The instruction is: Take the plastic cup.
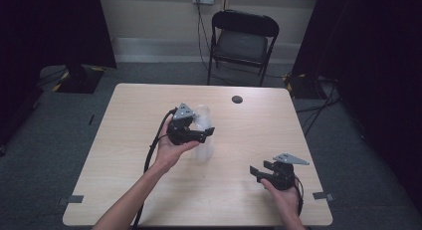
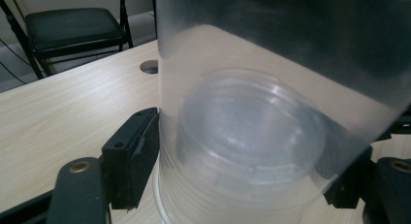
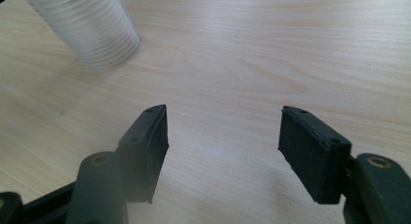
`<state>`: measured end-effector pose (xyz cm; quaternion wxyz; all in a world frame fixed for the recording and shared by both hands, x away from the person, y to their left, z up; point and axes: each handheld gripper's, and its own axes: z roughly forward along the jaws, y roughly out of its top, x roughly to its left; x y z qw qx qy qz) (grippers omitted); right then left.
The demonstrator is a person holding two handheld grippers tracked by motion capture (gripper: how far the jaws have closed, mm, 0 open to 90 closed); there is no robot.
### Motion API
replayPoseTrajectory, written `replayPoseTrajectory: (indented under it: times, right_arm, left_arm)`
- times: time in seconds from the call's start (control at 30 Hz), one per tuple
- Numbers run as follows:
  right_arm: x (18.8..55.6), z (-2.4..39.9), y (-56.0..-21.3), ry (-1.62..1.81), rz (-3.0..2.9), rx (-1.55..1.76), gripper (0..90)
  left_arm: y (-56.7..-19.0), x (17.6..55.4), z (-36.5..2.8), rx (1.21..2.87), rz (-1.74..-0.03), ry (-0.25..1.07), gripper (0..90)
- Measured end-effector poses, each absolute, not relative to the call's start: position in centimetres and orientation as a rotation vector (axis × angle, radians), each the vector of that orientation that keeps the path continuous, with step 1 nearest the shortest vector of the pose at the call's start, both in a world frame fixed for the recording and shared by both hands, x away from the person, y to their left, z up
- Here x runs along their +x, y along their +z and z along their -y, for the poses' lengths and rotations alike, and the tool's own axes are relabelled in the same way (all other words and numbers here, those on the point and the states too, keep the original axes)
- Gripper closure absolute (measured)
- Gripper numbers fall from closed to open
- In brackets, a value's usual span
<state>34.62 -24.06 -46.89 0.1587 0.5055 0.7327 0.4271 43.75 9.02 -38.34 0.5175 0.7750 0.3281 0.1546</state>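
My grippers: left gripper (image 1: 208,132) black, grey three-cornered plate, black cable | right gripper (image 1: 255,172) black, same plate | forearms bare, no sleeves

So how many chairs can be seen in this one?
1. A black folding metal chair stands on the grey floor beyond the far edge of the light wooden table, against the wall; the left gripper view catches it too. The dark sides of the room could hide more.

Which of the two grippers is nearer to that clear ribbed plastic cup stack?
The left. The left gripper has its jaws on either side of the clear ribbed plastic cup stack; the right gripper sits apart from it with open, empty jaws, near the table's front right corner.
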Motion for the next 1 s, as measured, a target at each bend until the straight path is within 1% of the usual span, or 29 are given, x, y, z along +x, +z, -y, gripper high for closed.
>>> replayPoseTrajectory:
  times: [0.53,0.57,0.6,1.0]
  right_arm:
    - [34.6,23.9,-46.9,1.217,-2.101,1.44,34.8]
    - [34.6,23.9,-46.9,1.217,-2.101,1.44,34.8]
    - [34.6,23.9,-46.9,1.218,-2.101,1.441,34.8]
    - [34.6,23.9,-46.9,1.222,-2.1,1.439,34.8]
  left_arm:
    - [-37.1,43.2,-9.4,1.784,-0.757,0.367,27.7]
    - [-37.1,43.2,-9.4,1.784,-0.757,0.367,32.4]
    - [-37.0,43.1,-9.5,1.778,-0.754,0.381,32.4]
    - [-36.2,42.9,-10.2,1.717,-0.761,0.384,31.5]
